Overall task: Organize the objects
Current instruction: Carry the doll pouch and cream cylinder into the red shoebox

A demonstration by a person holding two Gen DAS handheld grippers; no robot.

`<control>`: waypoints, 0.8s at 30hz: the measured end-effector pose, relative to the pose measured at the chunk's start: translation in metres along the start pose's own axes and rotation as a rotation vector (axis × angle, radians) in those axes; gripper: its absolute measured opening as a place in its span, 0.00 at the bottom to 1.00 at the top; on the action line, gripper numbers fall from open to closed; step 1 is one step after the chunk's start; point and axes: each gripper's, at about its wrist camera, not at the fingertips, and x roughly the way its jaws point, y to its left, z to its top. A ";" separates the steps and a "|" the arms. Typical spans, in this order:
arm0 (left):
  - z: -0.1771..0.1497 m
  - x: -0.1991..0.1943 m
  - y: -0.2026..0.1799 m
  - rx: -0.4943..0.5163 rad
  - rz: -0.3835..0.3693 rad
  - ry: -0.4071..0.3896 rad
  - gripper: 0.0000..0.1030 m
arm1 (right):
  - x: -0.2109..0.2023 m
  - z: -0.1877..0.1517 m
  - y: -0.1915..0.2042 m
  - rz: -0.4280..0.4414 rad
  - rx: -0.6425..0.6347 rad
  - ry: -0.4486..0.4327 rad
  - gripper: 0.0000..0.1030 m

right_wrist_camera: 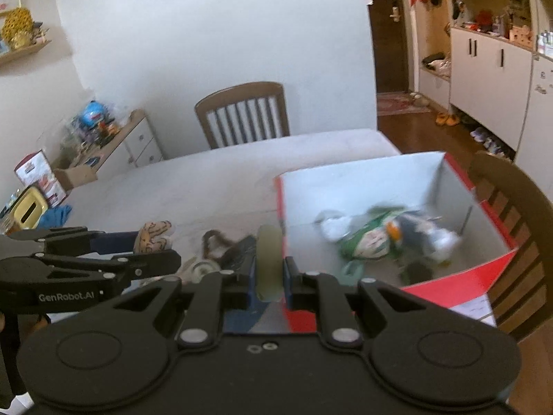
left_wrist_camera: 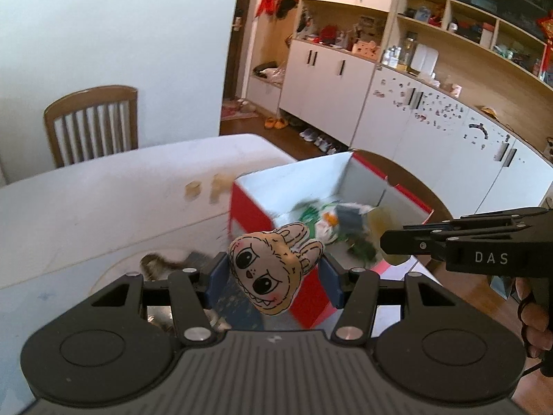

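Note:
My left gripper (left_wrist_camera: 273, 273) is shut on a tan cartoon monster-face toy (left_wrist_camera: 273, 269) with bunny ears, held above the table just before the near wall of a red and white box (left_wrist_camera: 249, 207). My right gripper (right_wrist_camera: 269, 269) is shut on a pale yellow-green translucent piece (right_wrist_camera: 269, 263), at the box's (right_wrist_camera: 459, 276) near left corner. The box holds a blurred heap of green, white and grey items (right_wrist_camera: 380, 238). The left gripper also shows in the right wrist view (right_wrist_camera: 152, 242) with the toy's ears (right_wrist_camera: 153, 235) sticking out. The right gripper's body shows in the left wrist view (left_wrist_camera: 449, 238).
A white table (left_wrist_camera: 103, 207) carries the box. Loose items lie near the grippers: a dark fuzzy loop (right_wrist_camera: 216, 238), a round plate (left_wrist_camera: 114, 273) and blue cloth. Wooden chairs stand at the far side (right_wrist_camera: 242, 114) and right (right_wrist_camera: 511, 224). White cabinets (left_wrist_camera: 414, 114) line the right wall.

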 end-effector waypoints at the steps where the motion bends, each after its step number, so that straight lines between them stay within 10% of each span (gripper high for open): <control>1: 0.002 0.003 -0.005 0.005 -0.002 0.000 0.54 | 0.000 0.001 -0.005 -0.004 0.002 -0.004 0.14; 24: 0.037 0.112 -0.085 0.043 0.058 0.093 0.55 | 0.046 0.019 -0.117 0.033 -0.025 0.105 0.14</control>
